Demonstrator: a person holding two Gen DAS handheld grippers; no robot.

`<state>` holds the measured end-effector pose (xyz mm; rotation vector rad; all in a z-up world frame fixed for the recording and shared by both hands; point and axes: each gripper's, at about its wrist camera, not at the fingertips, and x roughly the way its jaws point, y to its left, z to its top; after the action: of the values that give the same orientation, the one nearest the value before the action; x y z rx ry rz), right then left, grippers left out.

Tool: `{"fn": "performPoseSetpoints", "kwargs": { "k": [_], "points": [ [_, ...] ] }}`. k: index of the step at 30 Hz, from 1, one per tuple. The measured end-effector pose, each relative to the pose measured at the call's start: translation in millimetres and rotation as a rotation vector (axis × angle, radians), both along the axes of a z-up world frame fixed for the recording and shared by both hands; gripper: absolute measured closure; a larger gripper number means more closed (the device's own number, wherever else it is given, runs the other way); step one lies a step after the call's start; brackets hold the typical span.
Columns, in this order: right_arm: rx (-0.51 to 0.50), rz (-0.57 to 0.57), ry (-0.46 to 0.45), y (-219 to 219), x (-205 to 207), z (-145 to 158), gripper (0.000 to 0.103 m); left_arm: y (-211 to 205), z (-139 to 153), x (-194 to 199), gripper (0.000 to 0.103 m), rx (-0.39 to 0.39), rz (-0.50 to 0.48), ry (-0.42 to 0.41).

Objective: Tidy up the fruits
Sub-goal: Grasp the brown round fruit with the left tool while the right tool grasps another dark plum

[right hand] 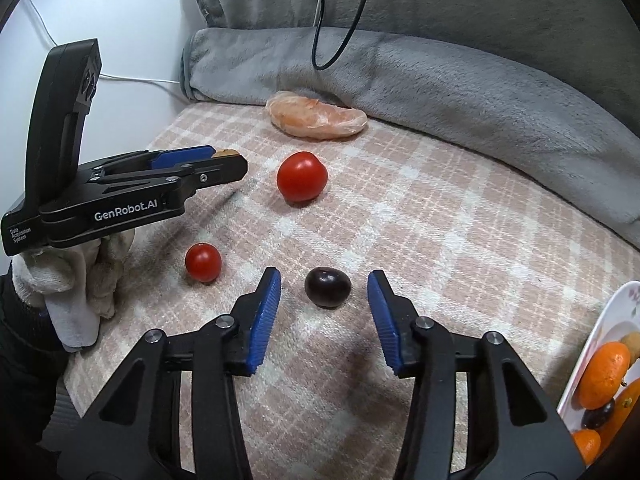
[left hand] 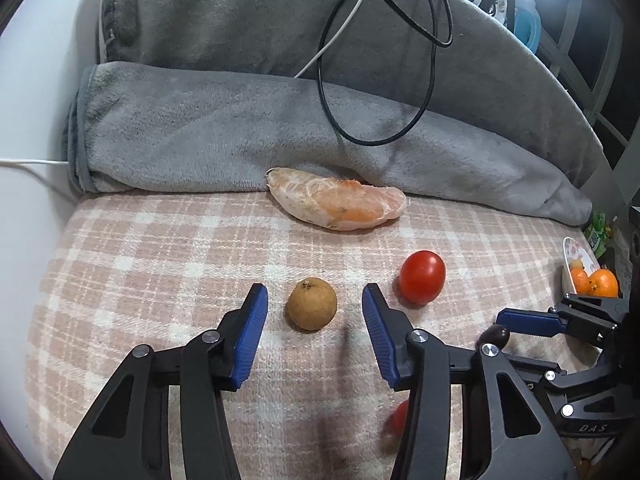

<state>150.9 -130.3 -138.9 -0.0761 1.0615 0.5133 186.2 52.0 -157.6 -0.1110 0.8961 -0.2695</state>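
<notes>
While you hold both tools low over the cloth, the stock reads as follows.

Left gripper: black frame, blue ribbed pads, at the bottom centre of your left wrist view; spread, pads clear of the fruit on both sides.
Round tan-brown fruit with a rough skin: on the cloth between your left pads, touching neither.
Right gripper: same make, at the bottom centre of your right wrist view; spread, a gap on each side of the fruit.
Dark purple, glossy oval grape: on the cloth between your right pads, untouched.
Large red tomato: right of centre in the left view, just beside your left tool's right pad.
Small red tomato: left of centre in the right view, near your right tool's left pad.
Peeled orange citrus segment in a pale membrane: upper centre, against the folded grey fleece blanket.
Pink-and-cream checked cloth: the surface under all loose fruit.
White floral-rimmed plate: lower right edge of the right view, holding oranges and a dark grape.
Black cable: looped over the blanket, upper centre.
White-gloved hand: left edge of the right view, under your left tool.
</notes>
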Motion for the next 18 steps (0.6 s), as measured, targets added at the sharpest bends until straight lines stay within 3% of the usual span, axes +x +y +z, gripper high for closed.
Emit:
{"fn": "performPoseSetpoints", "kwargs": {
  "k": [5, 10, 18],
  "points": [
    [0.0, -0.001, 0.005, -0.6, 1.6, -2.4, 0.067, -1.1, -3.7, 3.2, 0.063, 0.001, 0.001, 0.007],
    [0.001, -0.01, 0.005, -3.2, 3.3, -2.3, 0.076, -1.0, -6.2, 5.2, 0.08, 0.003, 0.008, 0.009],
    [0.013, -0.011, 0.003, -3.8, 0.6, 1.4, 0.079, 4.7, -3.5, 3.2, 0.08, -0.007, 0.015, -0.004]
  ]
}}
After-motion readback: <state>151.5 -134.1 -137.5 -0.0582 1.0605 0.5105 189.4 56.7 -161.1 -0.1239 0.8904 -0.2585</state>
